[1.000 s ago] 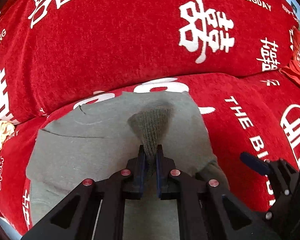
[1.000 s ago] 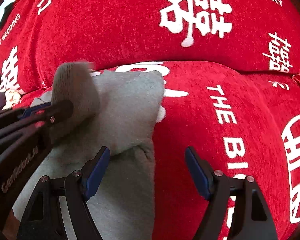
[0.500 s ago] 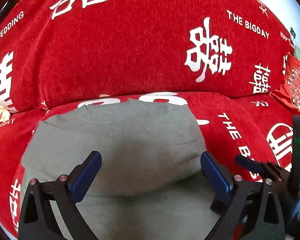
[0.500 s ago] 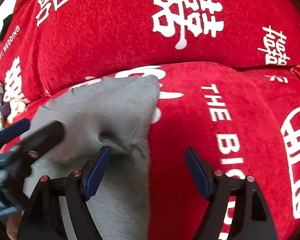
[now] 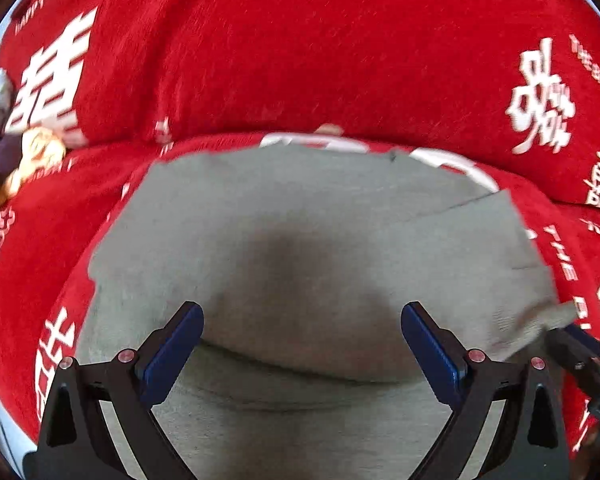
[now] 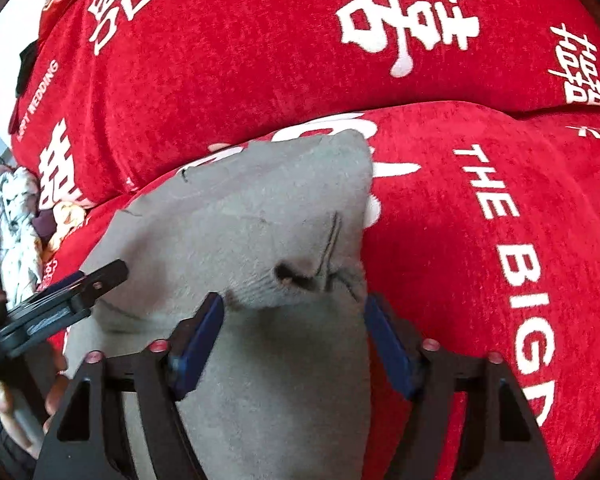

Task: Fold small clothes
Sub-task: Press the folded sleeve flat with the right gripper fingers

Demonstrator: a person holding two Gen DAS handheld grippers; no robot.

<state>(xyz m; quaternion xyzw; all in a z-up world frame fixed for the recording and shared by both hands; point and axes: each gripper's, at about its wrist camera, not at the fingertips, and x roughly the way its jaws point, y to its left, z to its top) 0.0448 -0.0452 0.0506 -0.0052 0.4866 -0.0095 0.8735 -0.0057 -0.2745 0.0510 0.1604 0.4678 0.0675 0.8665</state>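
Note:
A small grey knit garment (image 5: 300, 248) lies flat on the red sofa seat (image 5: 40, 240), a sleeve folded across its right side. My left gripper (image 5: 302, 340) is open and empty above the garment's lower middle. My right gripper (image 6: 296, 336) is open, its blue pads either side of the sleeve's ribbed cuff (image 6: 296, 280) on the garment (image 6: 260, 208). The right gripper also shows at the right edge of the left wrist view (image 5: 576, 344), at the cuff (image 5: 540, 320). The left gripper shows at the left of the right wrist view (image 6: 64, 300).
The red sofa backrest (image 6: 260, 40) with white characters rises right behind the garment. A pile of patterned cloth (image 5: 4, 152) lies at the far left of the seat. Bare red seat (image 6: 500, 240) stretches to the right of the garment.
My left gripper let go of the cuff, opened, and drew back and left. The sleeve now lies on the garment. My right gripper moved in over the cuff, jaws somewhat narrower.

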